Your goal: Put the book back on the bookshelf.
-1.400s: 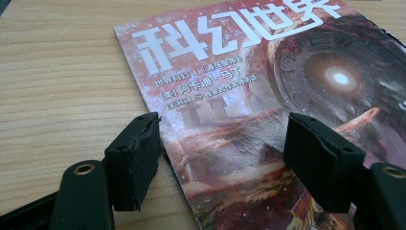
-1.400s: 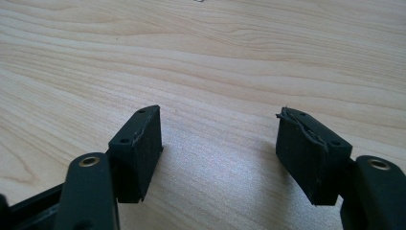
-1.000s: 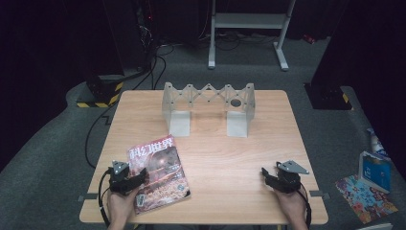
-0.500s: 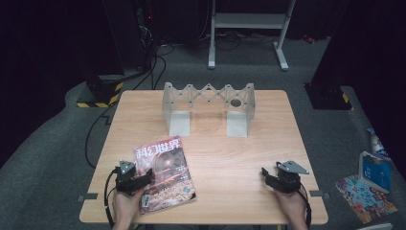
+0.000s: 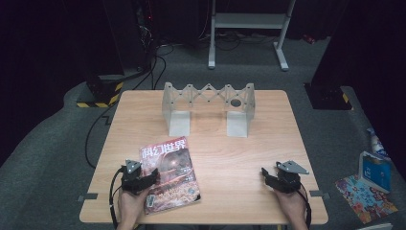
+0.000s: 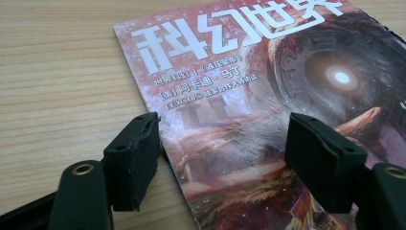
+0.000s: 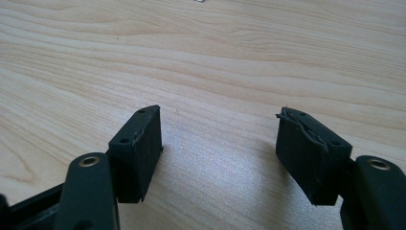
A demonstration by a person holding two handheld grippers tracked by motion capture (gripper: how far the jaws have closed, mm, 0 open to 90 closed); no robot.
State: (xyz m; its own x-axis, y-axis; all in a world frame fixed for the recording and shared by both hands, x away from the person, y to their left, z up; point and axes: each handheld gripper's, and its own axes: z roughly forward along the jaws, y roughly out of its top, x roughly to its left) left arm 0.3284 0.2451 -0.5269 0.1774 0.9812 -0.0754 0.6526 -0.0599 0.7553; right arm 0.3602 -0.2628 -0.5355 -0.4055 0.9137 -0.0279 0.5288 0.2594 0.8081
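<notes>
In the high view, the magazine (image 5: 170,175) lies flat near the front left corner of the desk (image 5: 215,143), farther toward the front edge and turned a little more clockwise than a second ago, when it sat nearer the left edge. The left gripper (image 5: 149,178) rests at the magazine's left edge, shifted with it, its jaws apart. The right gripper (image 5: 266,175) sits near the front right corner, where it was a second ago, well apart from the magazine, jaws apart with only bare desk between them. At the back of the desk stands a pale grey folding rack (image 5: 208,106): two box-like feet joined by a zigzag lattice, with a round hole in its right end. The desk is light wood-grain with rounded corners.

In the left gripper view, the two black jaws stand wide, their pads blocky and rough at the edges. The left pad (image 6: 136,160) sits just at the magazine's (image 6: 249,96) spine edge, above bare wood; the right pad hovers over the glossy cover. Whether either touches the paper I cannot tell. The cover is reddish, with large white characters and a glowing ringed disc.

In the right gripper view, the jaws are spread over plain wood grain (image 7: 215,57), the right pad's (image 7: 306,153) face chipped along its top.
</notes>
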